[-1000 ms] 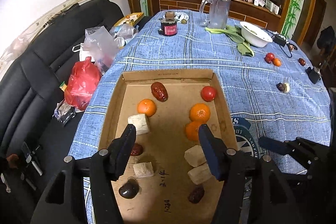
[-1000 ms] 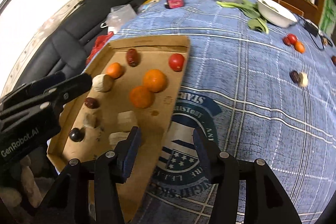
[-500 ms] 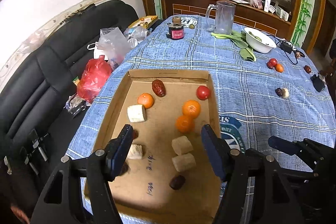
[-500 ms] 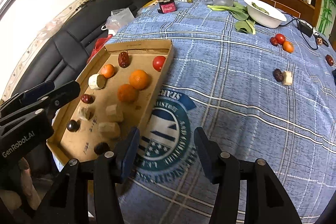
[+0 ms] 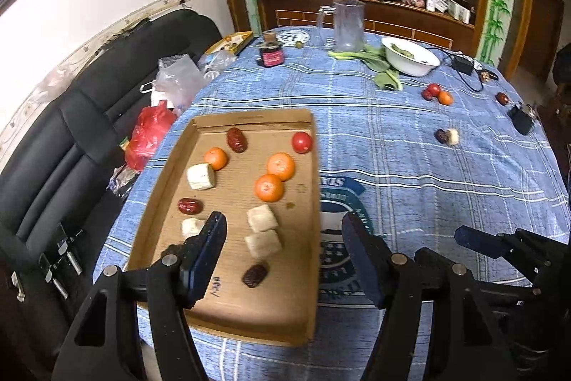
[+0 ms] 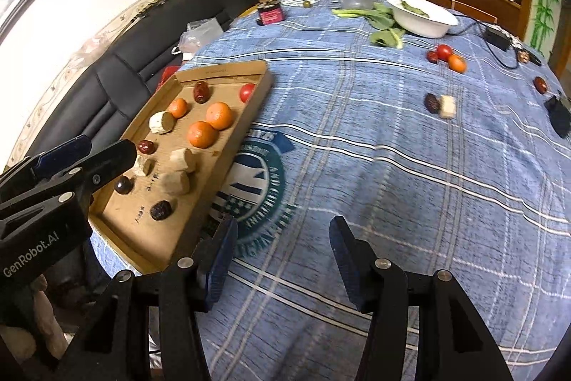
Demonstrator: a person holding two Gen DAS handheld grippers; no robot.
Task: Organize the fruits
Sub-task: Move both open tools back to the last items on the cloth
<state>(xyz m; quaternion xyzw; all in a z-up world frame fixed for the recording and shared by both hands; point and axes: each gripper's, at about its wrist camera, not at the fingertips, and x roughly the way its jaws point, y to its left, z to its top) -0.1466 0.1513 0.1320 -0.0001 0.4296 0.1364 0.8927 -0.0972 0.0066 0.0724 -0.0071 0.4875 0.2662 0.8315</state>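
Shallow brown cardboard tray (image 5: 200,145) lying flat on the surface draped with a blue plaid cloth (image 5: 410,159), at its near-left part, beside a black leather sofa (image 5: 71,138).

Inside the tray: two larger orange tangerines (image 5: 281,166) touching each other near its right wall; a smaller orange tangerine (image 5: 216,158) touching a pale cut banana chunk (image 5: 201,176) toward its left wall; a small red tomato (image 5: 302,142) in its far-right corner; a dark red wrinkled date (image 5: 236,139) near its far wall; two pale cut chunks (image 5: 262,217) side by side at its middle; a dark date (image 5: 255,275) nearer its front edge. A small black round fruit (image 6: 123,184) by its left wall, seen from the right wrist only.

Outside the tray, well to its right on the cloth: a red tomato and small orange fruit (image 6: 448,56) grouped together; a dark date touching a pale chunk (image 6: 440,104); one lone red date (image 6: 540,84) farther right.

Left claw (image 5: 283,249) hovering above the tray's near end, spread, having just been opening a little, nothing between the pads. Right claw (image 6: 282,252) above bare cloth to the right of the tray, spread, nothing pinched.

Beyond the tray's far wall: clear glass pitcher (image 5: 344,24), white bowl (image 5: 410,55), green leaves (image 5: 378,63), dark jar with pink label (image 5: 271,54).
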